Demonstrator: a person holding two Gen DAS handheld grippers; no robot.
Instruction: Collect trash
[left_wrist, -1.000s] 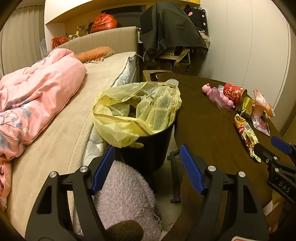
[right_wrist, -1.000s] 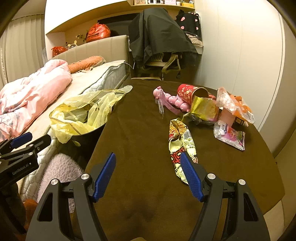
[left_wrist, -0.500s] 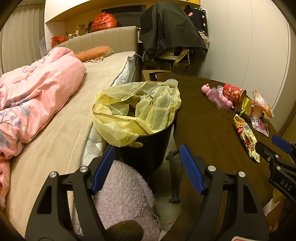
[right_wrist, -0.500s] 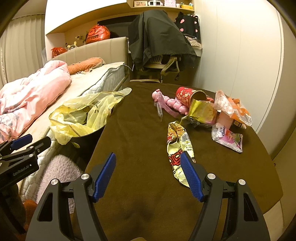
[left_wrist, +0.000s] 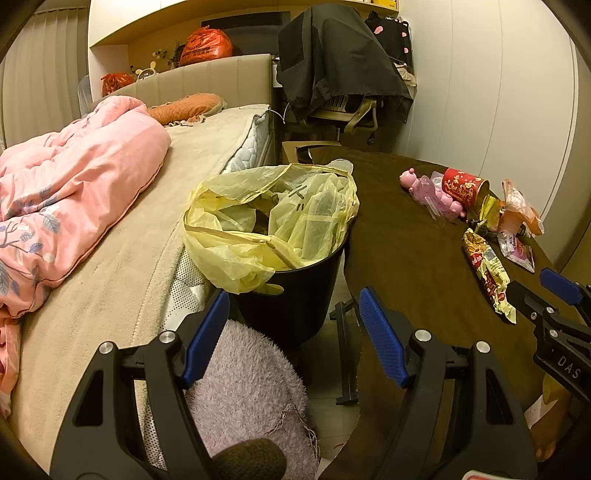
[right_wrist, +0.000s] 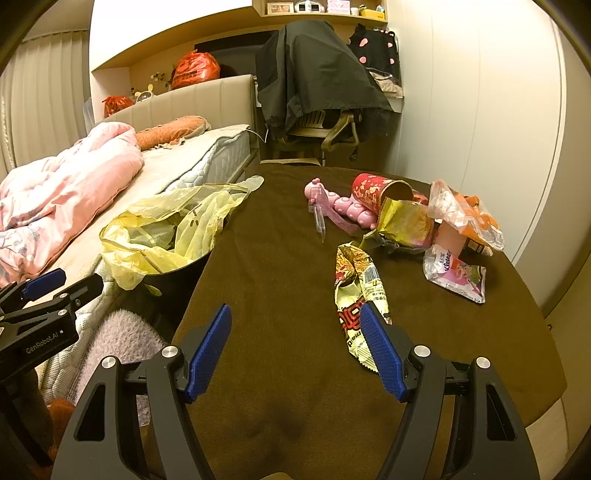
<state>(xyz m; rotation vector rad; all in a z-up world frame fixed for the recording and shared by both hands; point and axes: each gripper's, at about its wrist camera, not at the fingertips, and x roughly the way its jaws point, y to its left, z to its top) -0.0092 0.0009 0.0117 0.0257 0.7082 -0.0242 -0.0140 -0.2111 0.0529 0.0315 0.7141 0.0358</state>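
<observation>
A black bin with a yellow liner (left_wrist: 273, 221) stands between the bed and the brown table (right_wrist: 280, 258); it also shows in the right wrist view (right_wrist: 166, 236). Trash lies on the table's right side: a long crumpled snack wrapper (right_wrist: 356, 291), a gold wrapper (right_wrist: 404, 225), a red paper cup (right_wrist: 376, 192), a white and pink packet (right_wrist: 456, 275), a clear and orange bag (right_wrist: 461, 212). My left gripper (left_wrist: 293, 332) is open and empty, near the bin. My right gripper (right_wrist: 295, 350) is open and empty over the table, its right finger beside the long wrapper.
A pink toy (right_wrist: 340, 206) and a clear pipette (right_wrist: 319, 221) lie on the table. A bed with a pink duvet (left_wrist: 66, 184) is on the left. A lilac fluffy thing (left_wrist: 243, 395) lies below the bin. A chair draped in dark cloth (right_wrist: 317, 85) stands behind.
Both grippers have drifted slightly; the right one has edged forward toward the long wrapper. Both stay open and empty.
</observation>
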